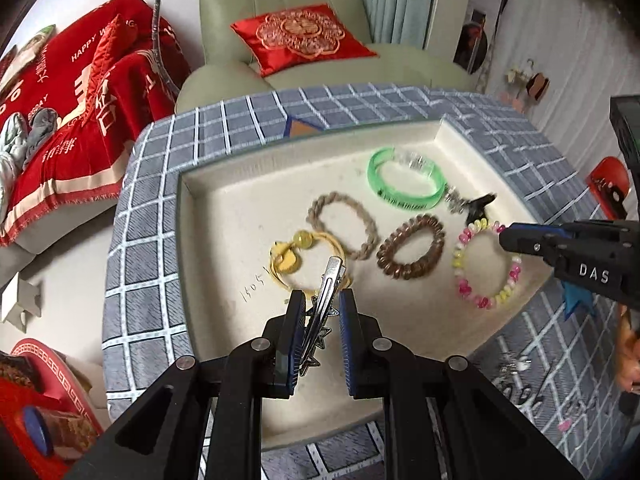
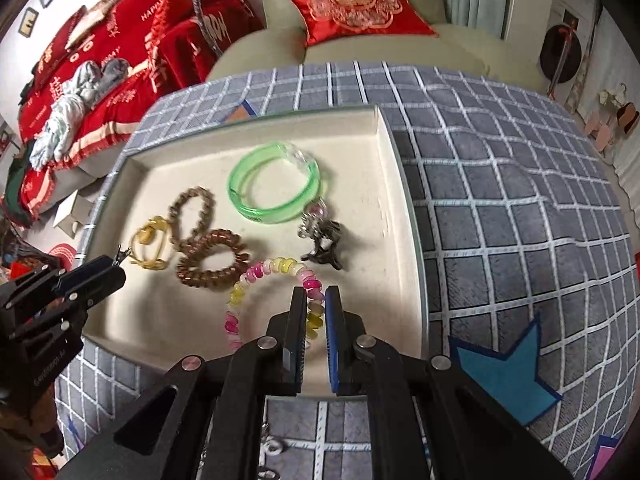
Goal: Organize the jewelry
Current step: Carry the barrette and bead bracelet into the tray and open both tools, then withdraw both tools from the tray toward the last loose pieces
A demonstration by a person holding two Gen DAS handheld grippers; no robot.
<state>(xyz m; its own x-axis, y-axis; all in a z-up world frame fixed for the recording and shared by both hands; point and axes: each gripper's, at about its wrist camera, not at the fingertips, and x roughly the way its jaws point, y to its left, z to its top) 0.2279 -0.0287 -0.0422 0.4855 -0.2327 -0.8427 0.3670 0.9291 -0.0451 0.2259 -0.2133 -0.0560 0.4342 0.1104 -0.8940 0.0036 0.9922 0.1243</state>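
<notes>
A cream tray [image 1: 224,216] [image 2: 400,216] sits on the checked cloth. In it lie a green bangle [image 1: 404,196] [image 2: 276,208], a beige braided band [image 1: 344,226] [image 2: 192,204], a brown coil hair tie [image 1: 410,252] [image 2: 212,260], a yellow hair tie with a bead [image 1: 296,256] [image 2: 148,248], a dark clip [image 1: 478,208] [image 2: 324,244] and a pink-yellow bead bracelet [image 1: 486,264] [image 2: 256,284]. My left gripper [image 1: 322,300] [image 2: 116,268] holds a silver hair clip [image 1: 326,296] over the tray. My right gripper [image 2: 316,296] [image 1: 504,236] is shut on the bead bracelet.
A green armchair with a red cushion [image 1: 300,36] stands behind the table. A red blanket [image 1: 72,120] covers a sofa at the left. A blue paper star [image 2: 504,372] lies on the cloth right of the tray. Small silver pieces [image 1: 516,366] lie on the cloth nearby.
</notes>
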